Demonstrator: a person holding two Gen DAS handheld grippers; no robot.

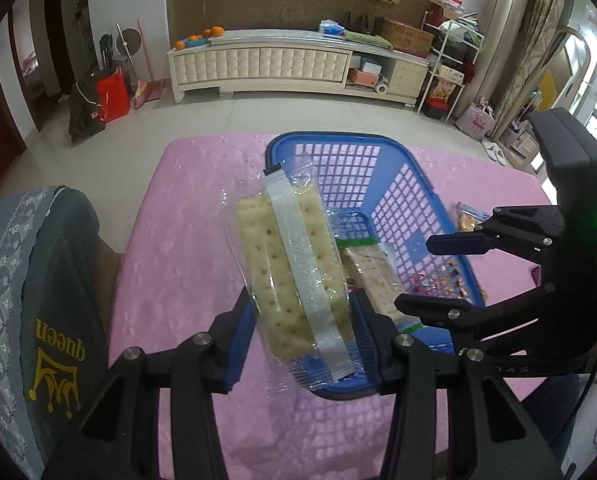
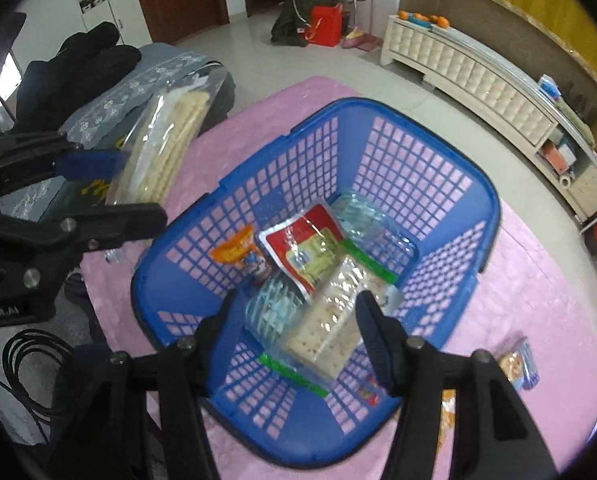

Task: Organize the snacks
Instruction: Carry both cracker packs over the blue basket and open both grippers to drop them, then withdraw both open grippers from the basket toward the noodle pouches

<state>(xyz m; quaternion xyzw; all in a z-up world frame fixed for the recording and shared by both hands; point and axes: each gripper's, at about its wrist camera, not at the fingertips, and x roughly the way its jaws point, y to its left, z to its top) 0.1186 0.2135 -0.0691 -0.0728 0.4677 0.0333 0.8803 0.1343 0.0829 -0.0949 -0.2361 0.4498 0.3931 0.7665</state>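
My left gripper (image 1: 302,320) is shut on a clear pack of pale crackers (image 1: 294,264) and holds it above the near left rim of the blue basket (image 1: 318,144). The same pack (image 2: 166,140) shows in the right wrist view, held in the left gripper (image 2: 110,184) left of the basket (image 2: 494,216). My right gripper (image 2: 298,320) is open above the basket, over a green-edged cracker pack (image 2: 330,332) that lies inside. A red pouch (image 2: 302,244) and an orange snack (image 2: 234,252) also lie inside. The right gripper (image 1: 430,272) shows in the left view.
The basket stands on a pink tablecloth (image 1: 186,240). Small snack packs lie on the cloth right of the basket (image 2: 518,364). A grey chair back (image 1: 38,300) stands at the table's left. A white low cabinet (image 1: 266,64) is across the floor.
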